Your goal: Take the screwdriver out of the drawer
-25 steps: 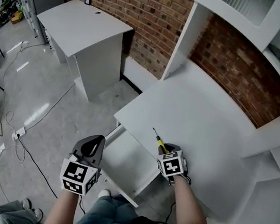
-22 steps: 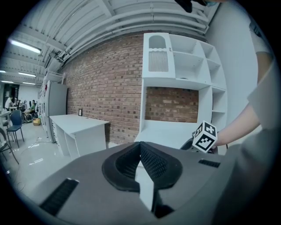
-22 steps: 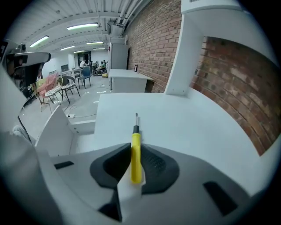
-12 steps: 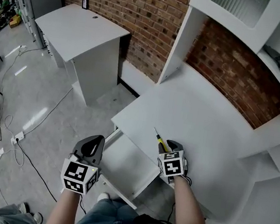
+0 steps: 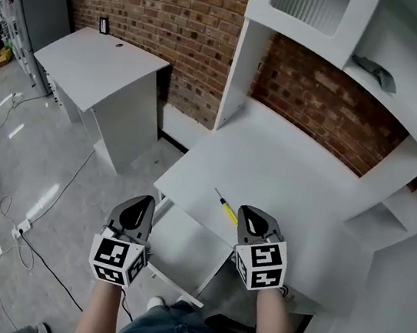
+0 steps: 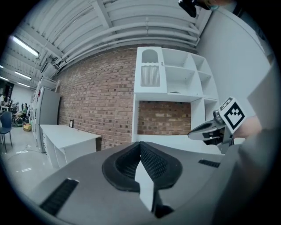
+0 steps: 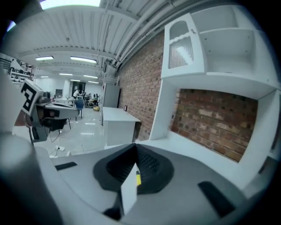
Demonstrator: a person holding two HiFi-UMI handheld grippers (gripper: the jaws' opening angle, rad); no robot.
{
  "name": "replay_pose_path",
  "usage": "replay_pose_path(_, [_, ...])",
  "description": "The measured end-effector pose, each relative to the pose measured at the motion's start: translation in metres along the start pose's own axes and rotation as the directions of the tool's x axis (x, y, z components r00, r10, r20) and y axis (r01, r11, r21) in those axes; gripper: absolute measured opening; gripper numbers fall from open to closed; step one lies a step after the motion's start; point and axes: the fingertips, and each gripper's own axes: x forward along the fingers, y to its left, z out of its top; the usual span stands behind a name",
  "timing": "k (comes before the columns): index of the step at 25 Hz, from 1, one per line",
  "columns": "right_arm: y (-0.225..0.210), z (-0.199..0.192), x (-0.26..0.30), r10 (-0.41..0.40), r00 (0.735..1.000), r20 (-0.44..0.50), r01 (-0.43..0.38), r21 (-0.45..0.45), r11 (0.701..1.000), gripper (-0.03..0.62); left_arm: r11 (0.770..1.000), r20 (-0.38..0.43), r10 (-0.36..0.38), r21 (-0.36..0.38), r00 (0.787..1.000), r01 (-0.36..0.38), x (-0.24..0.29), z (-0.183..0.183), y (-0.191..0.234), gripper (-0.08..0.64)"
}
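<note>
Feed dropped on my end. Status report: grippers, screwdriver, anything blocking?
Left gripper shut, empty. Right gripper fingers just closed, nothing between them. Screwdriver out of drawer, lying on desktop. Nothing in the way.

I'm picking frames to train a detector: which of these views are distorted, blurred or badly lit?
Head view: sharp and evenly lit, mild wide-angle bending; the screwdriver reads clearly on the desk. Left gripper view: strong fisheye, dark corners, the close jaws soft, brick wall crisp. Right gripper view: same fisheye, ceiling lights glare, its own jaws blurred.
</note>
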Motion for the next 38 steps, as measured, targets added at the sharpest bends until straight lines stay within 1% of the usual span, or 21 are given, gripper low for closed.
replay_pose_path(4, [0.008,0.038,-0.044,0.004,0.994,0.107,-0.010,0.050,0.999,0.009,0.999,0.055,-0.030,0.045,0.998,0.028,-0.009,0.029,-0.017,0.012])
replay_pose_path(6, [0.011,0.054,-0.064,-0.006,0.989,0.151,-0.002,0.051,0.999,0.009,0.996,0.080,-0.047,0.077,0.996,0.041,-0.015,0.043,-0.027,0.012])
replay_pose_path(8, [0.013,0.067,-0.081,-0.027,0.981,0.193,0.019,0.043,0.999,0.009,0.992,0.123,-0.068,0.113,0.990,0.054,-0.020,0.060,-0.036,0.012])
replay_pose_path(11, [0.015,0.086,-0.103,-0.053,0.964,0.262,0.048,0.027,0.998,0.009,0.985,0.177,-0.101,0.157,0.979,0.073,-0.030,0.083,-0.049,0.012])
replay_pose_path(15, [0.017,0.105,-0.126,-0.093,0.934,0.344,0.096,0.009,0.995,0.009,0.982,0.230,-0.121,0.171,0.966,0.082,-0.041,0.104,-0.058,0.012])
replay_pose_path(17, [0.019,0.108,-0.134,-0.109,0.928,0.356,0.117,0.000,0.993,0.009,0.983,0.242,-0.120,0.168,0.963,0.081,-0.046,0.108,-0.058,0.012])
replay_pose_path(20, [0.022,0.108,-0.141,-0.119,0.927,0.355,0.128,-0.001,0.992,0.009,0.984,0.250,-0.116,0.158,0.961,0.078,-0.051,0.110,-0.058,0.012])
replay_pose_path(26, [0.028,0.107,-0.151,-0.148,0.923,0.355,0.157,0.002,0.988,0.009,0.982,0.265,-0.130,0.164,0.955,0.089,-0.061,0.115,-0.059,0.012])
replay_pose_path(30, [0.033,0.106,-0.154,-0.153,0.922,0.357,0.161,0.007,0.987,0.009,0.985,0.282,-0.118,0.157,0.952,0.076,-0.066,0.116,-0.055,0.012])
replay_pose_path(38, [0.043,0.108,-0.151,-0.152,0.925,0.349,0.167,-0.013,0.986,0.009,0.984,0.287,-0.126,0.161,0.950,0.082,-0.069,0.116,-0.050,0.012])
